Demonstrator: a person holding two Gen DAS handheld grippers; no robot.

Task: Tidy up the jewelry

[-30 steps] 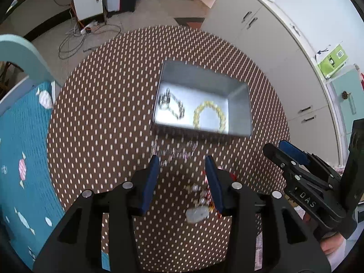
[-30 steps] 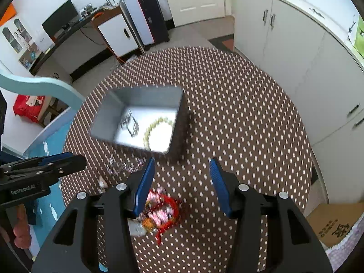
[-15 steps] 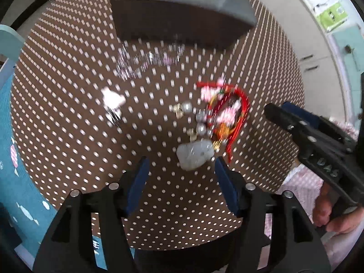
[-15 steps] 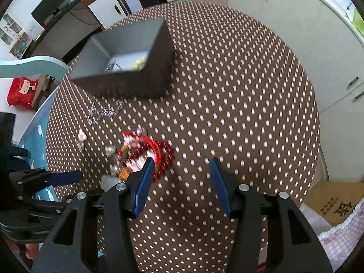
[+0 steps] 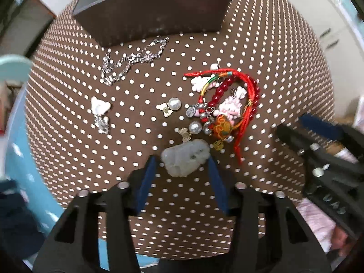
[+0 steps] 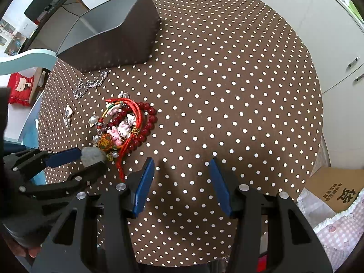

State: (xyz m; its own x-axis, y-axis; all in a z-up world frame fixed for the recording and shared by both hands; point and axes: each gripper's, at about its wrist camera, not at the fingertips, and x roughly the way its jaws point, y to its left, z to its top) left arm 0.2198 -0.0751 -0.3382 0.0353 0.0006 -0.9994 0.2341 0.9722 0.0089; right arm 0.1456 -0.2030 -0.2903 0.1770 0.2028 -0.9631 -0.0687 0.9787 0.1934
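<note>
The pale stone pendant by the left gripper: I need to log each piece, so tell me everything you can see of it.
The pale stone pendant is a lumpy, carved-looking, milky grey-white piece, translucent like jade, with a few dark specks. It lies flat on the dotted tablecloth, between the blue fingertips of the left gripper. The jaws bracket it; whether they press it cannot be told. A gold charm lies just beside it.

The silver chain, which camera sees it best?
The left wrist view: the silver chain lies large and sharp below the grey box, links showing. In the right wrist view it is small, off to the left.
</note>
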